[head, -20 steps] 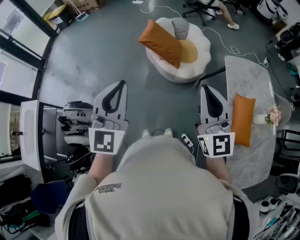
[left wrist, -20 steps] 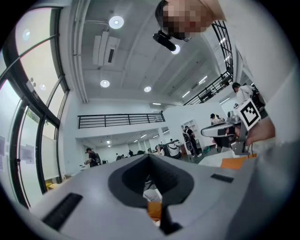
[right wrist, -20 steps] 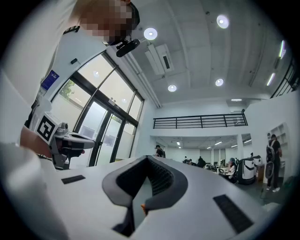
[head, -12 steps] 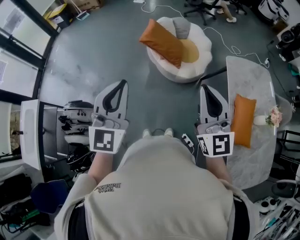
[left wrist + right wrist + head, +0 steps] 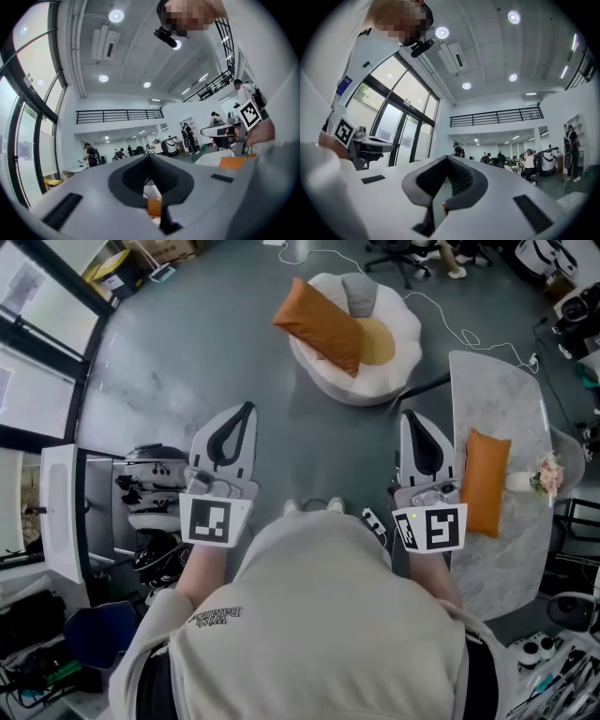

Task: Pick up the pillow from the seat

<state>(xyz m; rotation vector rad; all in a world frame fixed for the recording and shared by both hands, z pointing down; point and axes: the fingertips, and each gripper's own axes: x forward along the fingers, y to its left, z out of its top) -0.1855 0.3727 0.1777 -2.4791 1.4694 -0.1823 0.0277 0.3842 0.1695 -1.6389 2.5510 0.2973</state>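
Left gripper: jaws are closing fully on each other, tips meeting, nothing between them. It is sitting left of centre in the head view and pointing toward the top of the frame. Its own view is showing the two jaws pressed together with only background behind.

Right gripper: jaws are likewise resting together and holding nothing. It is sitting right of centre and pointing the same way.

Both grippers are hovering over bare grey floor, just ahead of the person's torso at the bottom of the frame.

The orange pillow is lying tilted across the left rim of the white seat at upper centre, well apart from both grippers. A grey cushion and a yellow cushion are lying in the same seat.

A second orange pillow is lying on the marble table at right, just beside the right gripper in the frame.
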